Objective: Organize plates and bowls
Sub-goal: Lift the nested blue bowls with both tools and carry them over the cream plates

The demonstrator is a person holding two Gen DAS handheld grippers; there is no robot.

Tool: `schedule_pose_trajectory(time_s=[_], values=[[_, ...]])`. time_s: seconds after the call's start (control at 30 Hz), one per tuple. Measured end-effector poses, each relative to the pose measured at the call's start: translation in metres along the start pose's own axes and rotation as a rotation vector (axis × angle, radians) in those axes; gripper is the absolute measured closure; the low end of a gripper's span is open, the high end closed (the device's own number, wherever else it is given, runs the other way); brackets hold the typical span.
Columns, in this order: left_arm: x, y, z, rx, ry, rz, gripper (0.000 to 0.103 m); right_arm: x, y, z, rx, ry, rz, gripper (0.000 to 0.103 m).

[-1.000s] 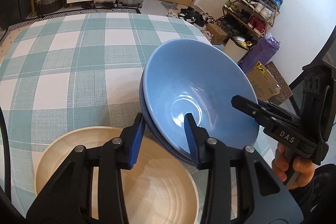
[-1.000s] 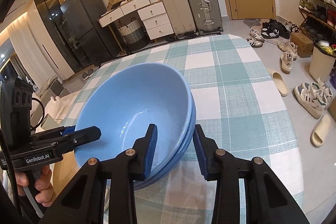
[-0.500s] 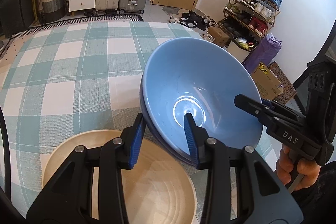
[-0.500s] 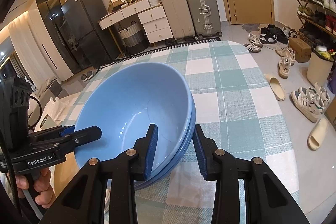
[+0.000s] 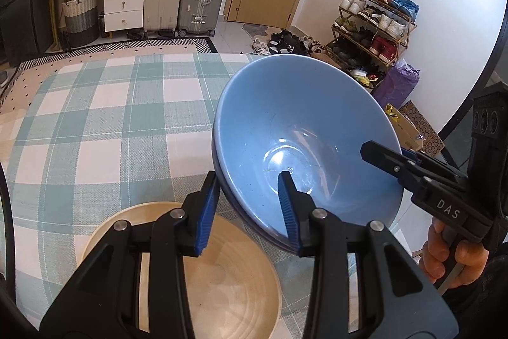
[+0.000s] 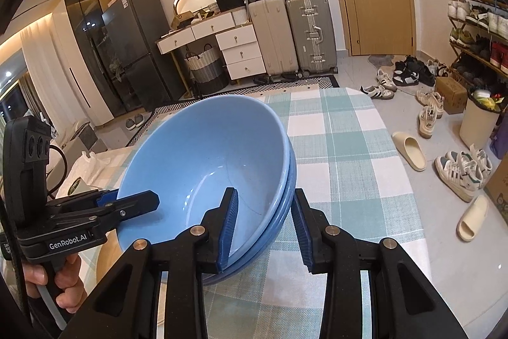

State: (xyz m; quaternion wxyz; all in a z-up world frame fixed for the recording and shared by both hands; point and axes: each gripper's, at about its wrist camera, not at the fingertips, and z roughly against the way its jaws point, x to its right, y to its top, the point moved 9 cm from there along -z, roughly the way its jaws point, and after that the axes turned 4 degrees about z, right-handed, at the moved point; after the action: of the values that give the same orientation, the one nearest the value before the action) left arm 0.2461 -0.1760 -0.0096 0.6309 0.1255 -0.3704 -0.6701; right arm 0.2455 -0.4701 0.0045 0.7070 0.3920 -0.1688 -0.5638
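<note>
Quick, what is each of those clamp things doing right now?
Left gripper: closed on the blue bowls' rim.
Right gripper: closed on their opposite rim.

The wooden plate ran off the frame's lower edge beneath the left gripper. The lower blue bowl showed only its rim; the nested upper bowl hid the rest.

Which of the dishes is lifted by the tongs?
The stacked glossy blue bowls, gripped on opposite rims by both tongs; the pale wooden bowl rests on the table.
</note>
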Motion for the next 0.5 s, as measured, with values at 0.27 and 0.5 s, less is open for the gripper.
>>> schedule_pose_trajectory(time_s=[0.27, 0.5], values=[[0.006, 0.005, 0.040, 0.051, 0.019, -0.011, 0.069, -0.017, 0.009, 0.023, 0.029, 0.013, 0.023, 0.068], [0.006, 0.005, 0.083, 0.100, 0.038, -0.017, 0.069, -0.044, 0.016, 0.051, 0.070, 0.033, 0.051, 0.068]])
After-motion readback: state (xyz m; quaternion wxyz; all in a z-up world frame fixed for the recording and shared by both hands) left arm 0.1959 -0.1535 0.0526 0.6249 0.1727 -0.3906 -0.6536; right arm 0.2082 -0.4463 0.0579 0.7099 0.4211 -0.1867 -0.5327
